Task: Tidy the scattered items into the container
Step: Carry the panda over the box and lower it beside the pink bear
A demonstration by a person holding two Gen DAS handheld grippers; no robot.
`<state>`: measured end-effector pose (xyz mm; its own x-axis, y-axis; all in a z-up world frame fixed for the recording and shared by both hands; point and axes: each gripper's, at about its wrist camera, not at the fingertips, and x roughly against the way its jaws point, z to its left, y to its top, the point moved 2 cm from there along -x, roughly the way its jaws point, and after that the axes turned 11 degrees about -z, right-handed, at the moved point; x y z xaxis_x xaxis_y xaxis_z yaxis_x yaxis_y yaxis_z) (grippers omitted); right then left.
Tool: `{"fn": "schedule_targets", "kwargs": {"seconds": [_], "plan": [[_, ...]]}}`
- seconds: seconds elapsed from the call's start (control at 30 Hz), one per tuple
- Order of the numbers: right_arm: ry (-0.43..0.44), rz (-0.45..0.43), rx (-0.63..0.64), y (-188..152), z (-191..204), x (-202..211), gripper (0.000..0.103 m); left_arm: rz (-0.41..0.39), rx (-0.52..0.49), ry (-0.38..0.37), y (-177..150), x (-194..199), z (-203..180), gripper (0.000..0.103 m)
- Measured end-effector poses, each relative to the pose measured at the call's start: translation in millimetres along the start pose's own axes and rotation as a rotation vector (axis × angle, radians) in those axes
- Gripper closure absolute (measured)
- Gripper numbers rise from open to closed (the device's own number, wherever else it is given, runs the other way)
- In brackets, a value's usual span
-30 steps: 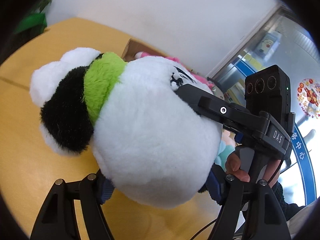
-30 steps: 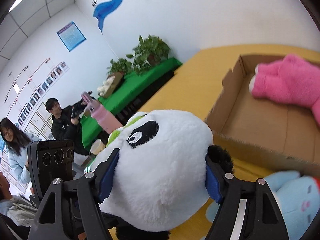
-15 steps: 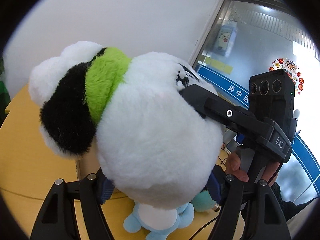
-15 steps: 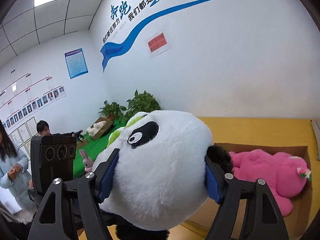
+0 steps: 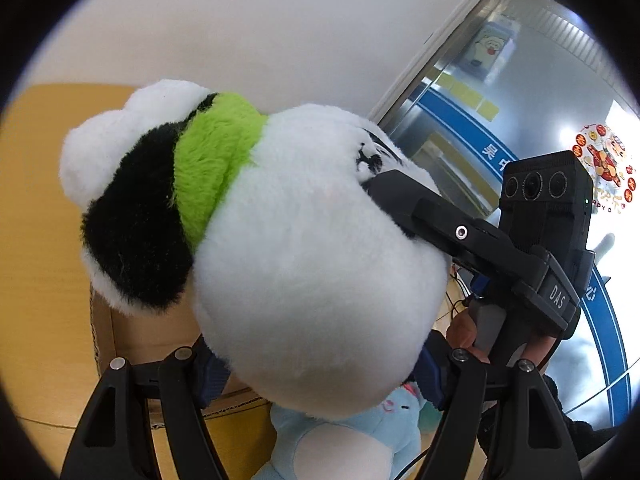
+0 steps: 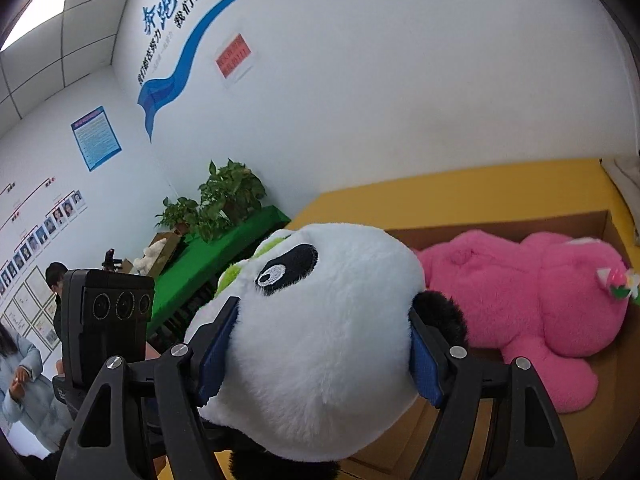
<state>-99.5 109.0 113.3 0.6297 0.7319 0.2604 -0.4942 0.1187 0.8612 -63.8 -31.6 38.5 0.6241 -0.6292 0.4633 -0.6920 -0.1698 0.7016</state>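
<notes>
A black-and-white panda plush [image 5: 312, 280] with a green scarf hangs in the air, gripped by both grippers at once. My left gripper [image 5: 320, 374] is shut on its round head from behind. A finger [image 5: 404, 196] of the right gripper presses in beside the eye. In the right wrist view my right gripper [image 6: 320, 360] is shut on the panda's head [image 6: 328, 320], blue pads on both cheeks. Just behind it an open cardboard box [image 6: 500, 226] holds a pink plush [image 6: 540, 300]. The box's corner [image 5: 140, 332] shows under the panda.
A light-blue plush [image 5: 340, 440] lies on the yellow table [image 5: 40, 240] below the panda, beside the box. Two people [image 6: 24, 380] stand far left. A green table with potted plants [image 6: 224, 248] stands by the white wall. A glass door [image 5: 520, 120] is at the right.
Both grippers have carried the panda across the table towards the box. The box with the pink plush now lies close behind the panda, and the blue plush sits under it. Neither grip has changed.
</notes>
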Motion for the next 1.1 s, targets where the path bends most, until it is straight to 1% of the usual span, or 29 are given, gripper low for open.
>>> {"fn": "schedule_targets", "kwargs": {"seconds": [0.07,0.13,0.2,0.3,0.37,0.5,0.57,0.63,0.77,0.87,0.93,1.0,1.1], "plan": [[-0.011,0.041,-0.032,-15,-16,-14,0.024,0.032,0.034,0.008,-10,-13,17,0.028],[-0.018,0.078,-0.055,-27,-27,-26,0.024,0.034,0.084,0.042,-17,-23,29,0.028],[-0.022,0.118,-0.100,-39,-38,-39,0.024,0.055,0.108,0.054,-22,-30,41,0.028],[-0.044,0.166,-0.130,-49,-46,-49,0.024,0.077,0.162,0.037,-29,-36,58,0.028],[-0.063,0.195,-0.125,-52,-48,-53,0.024,0.085,0.167,0.038,-31,-38,64,0.028],[-0.074,0.246,-0.161,-59,-61,-55,0.023,0.108,0.144,0.075,-29,-43,63,0.028],[-0.066,0.257,-0.176,-63,-66,-54,0.023,0.122,0.129,0.090,-32,-44,64,0.028],[-0.063,0.249,-0.178,-64,-66,-50,0.023,0.129,0.136,0.092,-37,-37,71,0.028],[-0.072,0.233,-0.195,-62,-68,-48,0.023,0.148,0.131,0.103,-34,-39,72,0.028],[-0.068,0.239,-0.197,-62,-68,-47,0.023,0.158,0.135,0.105,-34,-42,73,0.028],[-0.058,0.254,-0.197,-63,-67,-49,0.023,0.158,0.149,0.106,-37,-39,76,0.029],[-0.047,0.268,-0.191,-64,-65,-49,0.021,0.152,0.139,0.113,-42,-35,74,0.028],[-0.026,0.283,-0.188,-66,-64,-51,0.018,0.140,0.126,0.151,-49,-28,68,0.026]]}}
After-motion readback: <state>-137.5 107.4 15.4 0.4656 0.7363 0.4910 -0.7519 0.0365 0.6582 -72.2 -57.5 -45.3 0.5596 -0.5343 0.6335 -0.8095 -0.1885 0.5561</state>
